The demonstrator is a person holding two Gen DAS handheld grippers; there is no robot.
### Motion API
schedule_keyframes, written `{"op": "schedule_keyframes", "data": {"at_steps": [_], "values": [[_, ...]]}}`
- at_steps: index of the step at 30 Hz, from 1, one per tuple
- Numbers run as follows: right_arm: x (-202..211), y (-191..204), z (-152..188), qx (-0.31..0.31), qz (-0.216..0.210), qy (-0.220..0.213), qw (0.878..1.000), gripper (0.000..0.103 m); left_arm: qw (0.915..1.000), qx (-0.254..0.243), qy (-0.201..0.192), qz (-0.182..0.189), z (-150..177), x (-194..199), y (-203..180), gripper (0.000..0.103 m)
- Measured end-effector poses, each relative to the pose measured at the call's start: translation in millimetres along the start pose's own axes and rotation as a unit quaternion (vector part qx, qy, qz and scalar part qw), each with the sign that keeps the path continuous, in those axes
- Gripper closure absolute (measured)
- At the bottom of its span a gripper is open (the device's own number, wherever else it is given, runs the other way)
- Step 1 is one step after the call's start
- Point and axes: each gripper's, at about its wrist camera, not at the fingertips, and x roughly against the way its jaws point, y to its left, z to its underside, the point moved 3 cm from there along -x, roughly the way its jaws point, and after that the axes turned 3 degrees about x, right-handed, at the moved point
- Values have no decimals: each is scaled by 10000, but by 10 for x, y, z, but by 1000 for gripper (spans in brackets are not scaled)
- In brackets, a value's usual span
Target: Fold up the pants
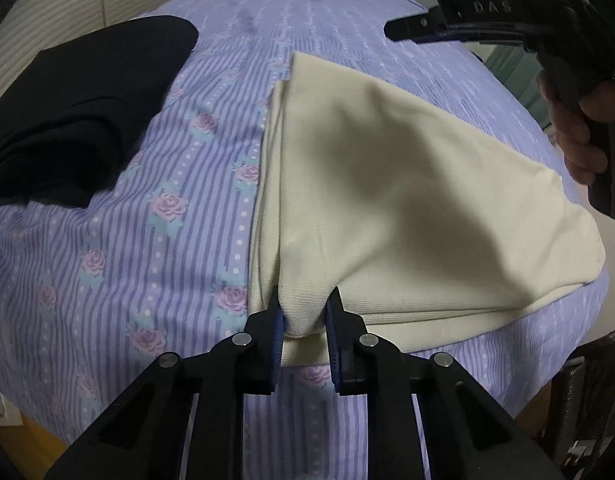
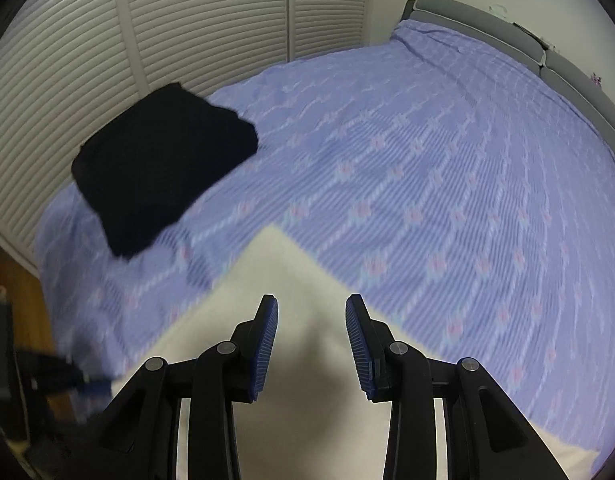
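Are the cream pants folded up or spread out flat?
Folded. The cream pants lie doubled in layers on the bed, stacked edges showing where the left gripper pinches them.

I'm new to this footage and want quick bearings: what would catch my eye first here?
The cream pants stand out, folded on the lilac rose-striped bedspread, their near edge pinched by the left gripper. To their left lies a dark folded garment, near the white louvred doors. The right gripper hangs open above the pants, gripping nothing.
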Motion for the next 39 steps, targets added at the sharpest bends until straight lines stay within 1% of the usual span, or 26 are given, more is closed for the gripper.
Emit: {"op": "schedule_keyframes", "data": {"at_steps": [2,5,8,11,12,16,19,21,24,27,29,30,31,33,34,35,36,39], "values": [[5,17,-76,2,14,-54,10000,67,10000,7,8,56,-23,69,33,85],[51,55,-86,-33,-44,-47,10000,67,9998,-29,-32,205,-101,252,90,85],[104,90,-29,-93,-145,-9,9999,66,9994,-243,43,250,-50,363,60,85],[112,129,58,-68,-172,58,9998,66,9991,-247,305,173,145,183,120,85],[99,135,83,-48,-158,93,9998,67,9991,-210,334,157,179,101,153,84],[32,143,235,-30,-143,280,9995,67,9994,-192,271,81,147,-58,179,82],[-10,81,339,-117,-160,402,9990,66,9995,-73,298,110,134,-80,175,80],[-73,49,339,-72,-213,470,9986,66,9995,-45,308,92,133,-78,166,80],[-243,84,191,249,-330,514,9978,66,9995,-32,298,13,102,-93,140,80],[-470,147,-44,713,-715,570,9933,66,9995,136,279,-8,101,-93,158,79],[-658,262,-155,1182,-1177,857,9823,66,9994,237,258,-20,110,-79,169,79],[-726,312,-180,1400,-1291,971,9769,66,9993,266,243,-27,117,-71,171,79],[-809,368,-198,1703,-1297,1085,9708,66,9993,304,223,-35,119,-67,170,79],[-939,420,-202,2087,-1201,1266,9623,67,9992,348,201,-34,133,-53,179,79],[-1005,439,-201,2221,-1222,1386,9573,68,9991,367,187,-37,135,-49,181,79],[-1025,446,-213,2267,-1272,1385,9556,87,9991,378,180,-38,141,-57,187,79],[-1038,443,-235,2243,-1309,1377,9558,97,9991,395,172,-34,141,-52,189,79],[-1039,398,-330,2016,-1355,1294,9614,98,9989,445,138,-14,138,-38,200,79]]}}
